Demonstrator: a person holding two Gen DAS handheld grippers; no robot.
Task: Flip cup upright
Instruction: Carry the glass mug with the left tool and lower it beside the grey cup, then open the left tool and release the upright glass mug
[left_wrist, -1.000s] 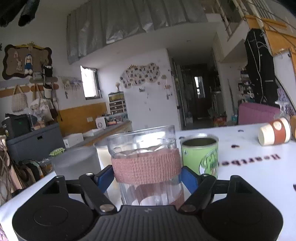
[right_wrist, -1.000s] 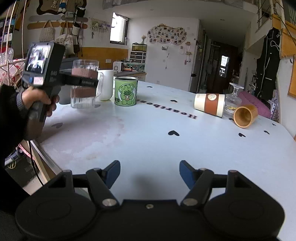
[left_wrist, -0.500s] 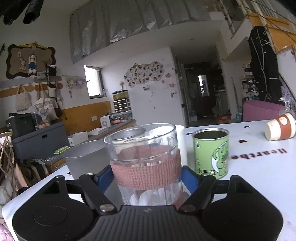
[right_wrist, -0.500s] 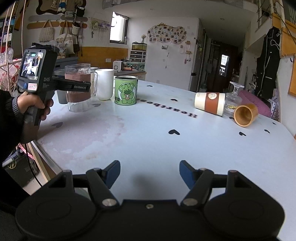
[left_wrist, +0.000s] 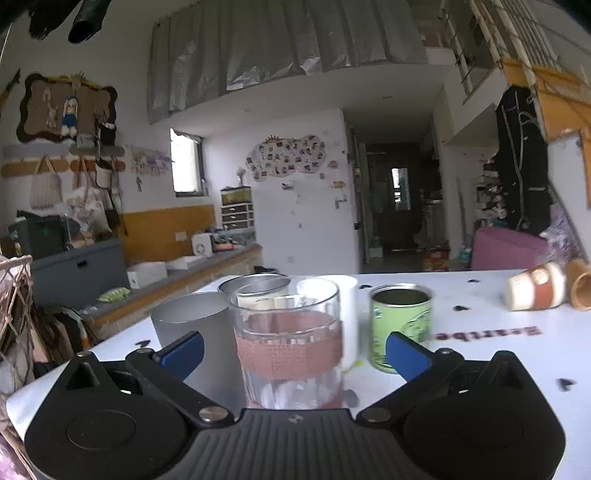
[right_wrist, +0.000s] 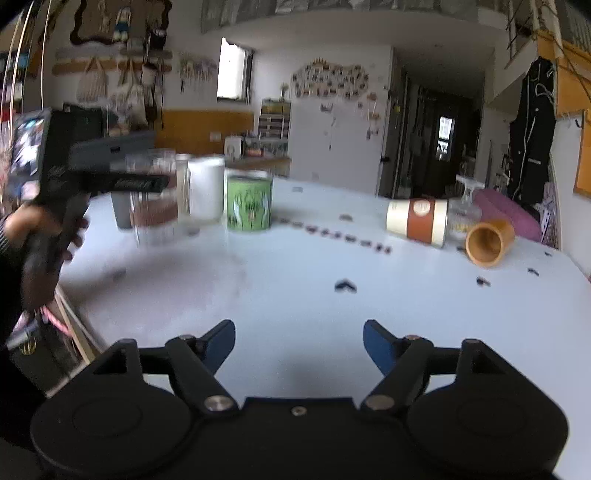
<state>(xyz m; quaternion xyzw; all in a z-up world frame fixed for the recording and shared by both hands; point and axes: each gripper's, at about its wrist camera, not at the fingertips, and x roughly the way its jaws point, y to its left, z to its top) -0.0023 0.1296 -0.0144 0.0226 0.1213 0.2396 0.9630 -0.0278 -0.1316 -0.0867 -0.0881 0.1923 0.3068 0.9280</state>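
Because the banded glass cup (left_wrist: 288, 339) is rigid, slick and breakable, its fabric band offers grip; the left tongs (left_wrist: 293, 349) flank it spread apart, the right tongs (right_wrist: 298, 341) likewise apart.

A: How many cups stand upright?
B: Five: one glass (left_wrist: 287, 343), one grey cup (left_wrist: 192, 325), one metal cup (left_wrist: 255, 286), one white mug (left_wrist: 341, 314), one green tin (left_wrist: 400, 328).
A: And on their sides?
B: Two: one paper cup (right_wrist: 416, 221), one orange cup (right_wrist: 488, 242). One stemmed glass (right_wrist: 466, 206) sits behind them.
A: Grippers?
B: Two.
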